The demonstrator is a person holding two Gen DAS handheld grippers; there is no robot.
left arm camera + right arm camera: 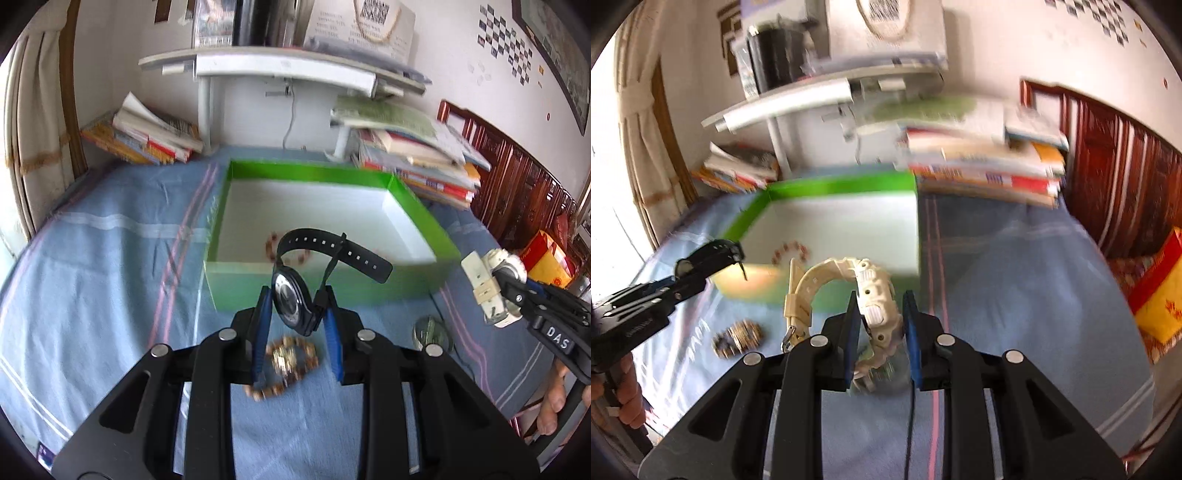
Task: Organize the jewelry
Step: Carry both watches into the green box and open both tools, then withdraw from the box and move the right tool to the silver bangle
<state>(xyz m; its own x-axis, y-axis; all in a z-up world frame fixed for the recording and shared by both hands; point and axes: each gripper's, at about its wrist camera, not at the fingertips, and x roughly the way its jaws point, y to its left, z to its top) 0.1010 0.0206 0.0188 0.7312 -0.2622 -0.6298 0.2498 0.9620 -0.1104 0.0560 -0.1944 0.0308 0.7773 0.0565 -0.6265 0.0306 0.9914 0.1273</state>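
Note:
My left gripper (294, 300) is shut on a black watch (295, 301) and holds it above the blue cloth, just short of the green box (417, 218). The box has a white floor, and a brown bead bracelet (271, 245) lies in it. My right gripper (880, 306) is shut on a cream-white watch (875, 295), held in the air near the box's front right corner (916, 236). A second bead bracelet (291, 363) lies on the cloth under my left gripper. It also shows in the right wrist view (738, 338).
Stacks of books (417, 162) stand behind the box on the right and more books (147, 136) on the left. A white shelf (280, 70) stands behind. A small round greenish item (430, 330) lies on the cloth. A dark wooden headboard (1115, 177) is on the right.

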